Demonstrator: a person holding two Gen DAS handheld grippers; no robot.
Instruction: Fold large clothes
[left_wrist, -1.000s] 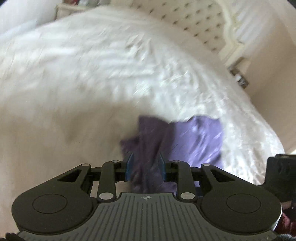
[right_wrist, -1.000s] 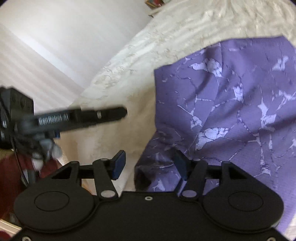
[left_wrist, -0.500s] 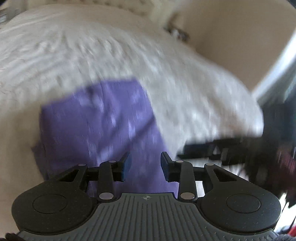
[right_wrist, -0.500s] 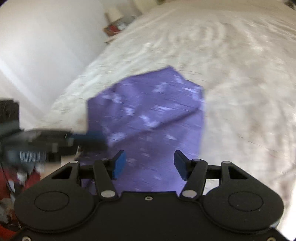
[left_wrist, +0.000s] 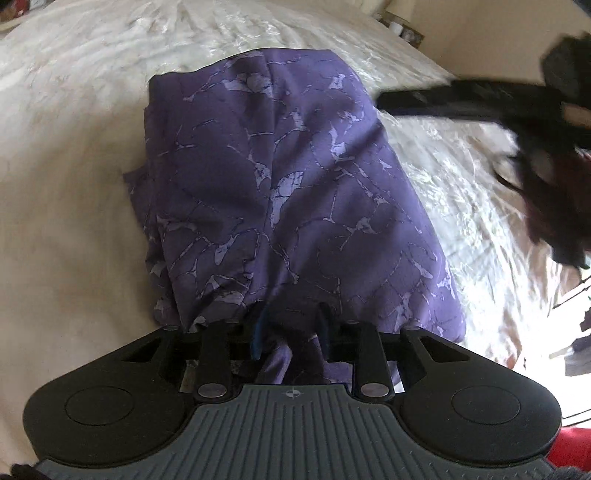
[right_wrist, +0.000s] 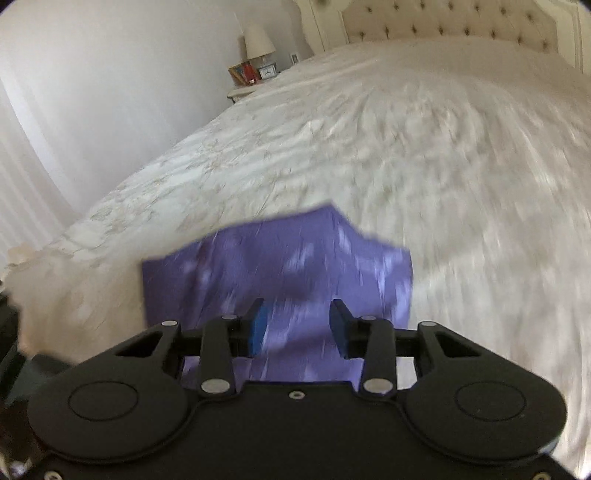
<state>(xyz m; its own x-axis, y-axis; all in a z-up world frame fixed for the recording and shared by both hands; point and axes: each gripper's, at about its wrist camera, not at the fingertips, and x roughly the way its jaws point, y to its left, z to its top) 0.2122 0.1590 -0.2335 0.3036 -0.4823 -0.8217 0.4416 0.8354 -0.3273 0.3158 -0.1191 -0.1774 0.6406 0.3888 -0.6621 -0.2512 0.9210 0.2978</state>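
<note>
Two grippers work over the purple garment (left_wrist: 295, 192), folded on the white bed (left_wrist: 74, 166). The left gripper (left_wrist: 290, 328) jaws have just closed on its near edge; the right gripper (right_wrist: 299, 325) jaws, narrowing, stand apart above it.

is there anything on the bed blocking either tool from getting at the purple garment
Nothing visible. The purple garment lies bare on the white bedspread. Its near edge sits between the left tool fingers, and cloth also shows between the right tool fingers, both just closing.
</note>
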